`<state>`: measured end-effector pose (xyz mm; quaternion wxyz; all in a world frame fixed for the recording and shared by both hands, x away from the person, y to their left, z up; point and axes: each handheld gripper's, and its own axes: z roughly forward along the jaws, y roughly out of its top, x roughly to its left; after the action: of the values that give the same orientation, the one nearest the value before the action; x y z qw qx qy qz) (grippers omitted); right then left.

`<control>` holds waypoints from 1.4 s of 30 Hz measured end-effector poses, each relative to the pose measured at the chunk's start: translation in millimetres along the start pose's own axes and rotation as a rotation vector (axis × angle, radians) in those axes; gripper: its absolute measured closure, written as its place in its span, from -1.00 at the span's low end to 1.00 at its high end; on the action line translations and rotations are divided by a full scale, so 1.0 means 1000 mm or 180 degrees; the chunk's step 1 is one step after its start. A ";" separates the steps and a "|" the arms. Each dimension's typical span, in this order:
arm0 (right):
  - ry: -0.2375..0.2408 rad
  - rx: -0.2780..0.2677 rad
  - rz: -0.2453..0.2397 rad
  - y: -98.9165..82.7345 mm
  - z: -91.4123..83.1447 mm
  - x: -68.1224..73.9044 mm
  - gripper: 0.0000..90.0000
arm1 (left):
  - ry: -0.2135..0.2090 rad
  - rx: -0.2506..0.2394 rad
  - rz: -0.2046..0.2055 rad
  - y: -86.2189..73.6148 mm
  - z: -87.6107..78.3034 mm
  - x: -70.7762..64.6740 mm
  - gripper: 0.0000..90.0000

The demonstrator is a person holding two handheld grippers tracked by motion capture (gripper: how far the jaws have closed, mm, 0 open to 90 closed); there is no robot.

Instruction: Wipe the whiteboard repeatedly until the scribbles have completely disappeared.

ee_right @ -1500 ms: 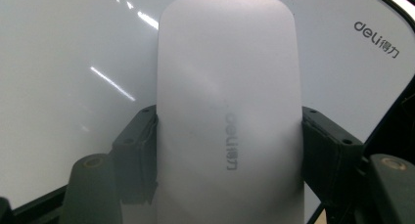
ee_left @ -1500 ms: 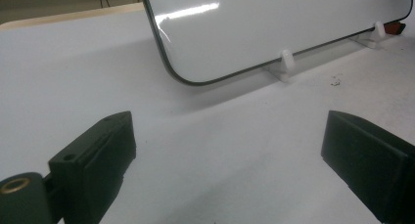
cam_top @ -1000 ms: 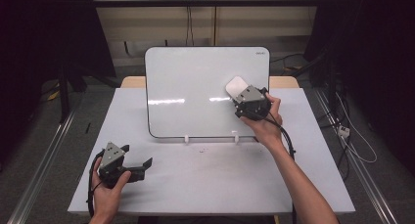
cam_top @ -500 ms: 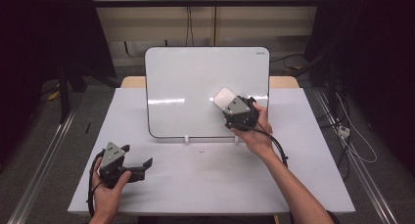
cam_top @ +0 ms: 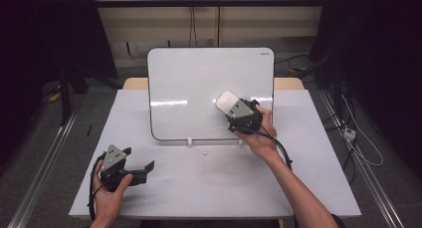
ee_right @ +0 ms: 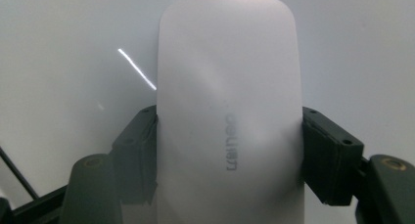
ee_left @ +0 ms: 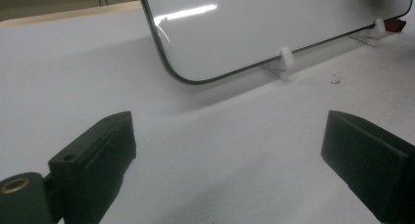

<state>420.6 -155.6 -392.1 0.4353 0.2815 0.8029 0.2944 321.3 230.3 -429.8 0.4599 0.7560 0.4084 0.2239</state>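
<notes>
A white board eraser [cam_top: 226, 101] with grey lettering is pressed flat against the upright whiteboard [cam_top: 199, 83], low on its right side. My right gripper [cam_top: 231, 107] is shut on the eraser, one black jaw on each long side. The right gripper view shows the eraser [ee_right: 227, 111] clamped in the right gripper [ee_right: 229, 153] with the glossy whiteboard [ee_right: 63, 48] behind it. My left gripper [cam_top: 138, 159] rests at the table's front left, held by a hand, its jaws wide apart and empty. In its own view the left gripper [ee_left: 227, 136] faces the whiteboard's lower edge [ee_left: 274, 23].
The whiteboard stands on small white feet [cam_top: 189, 140] on a white table [cam_top: 209, 188]. A few dark specks [cam_top: 204, 153] lie on the table in front of it. Cables trail from both grippers. Dark curtains and floor rails flank the table.
My right gripper has slid the eraser down and to the left across the board, most of it in the first half second. The left gripper has stayed put.
</notes>
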 end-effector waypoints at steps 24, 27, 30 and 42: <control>-0.0266 0.0022 0.0472 0.000 -0.003 -0.074 -0.31 | 0.0004 0.0001 0.0007 0.000 0.000 0.000 -0.87; -0.0317 0.0022 0.0519 -0.002 -0.005 -0.084 -0.31 | 0.0004 0.0001 0.0001 0.000 0.000 0.001 -0.87; -0.0356 -0.0003 0.0492 -0.003 -0.005 -0.083 -0.31 | 0.0005 0.0004 0.0007 0.000 -0.001 0.001 -0.87; -0.0322 0.0017 0.0422 -0.022 -0.010 -0.060 -0.30 | 0.0001 -0.0017 0.0015 0.001 -0.001 0.001 -0.87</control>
<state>435.4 -214.6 -371.2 0.4542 0.3497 0.7602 0.3057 321.1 231.3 -428.1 0.4613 0.7557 0.4061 0.2262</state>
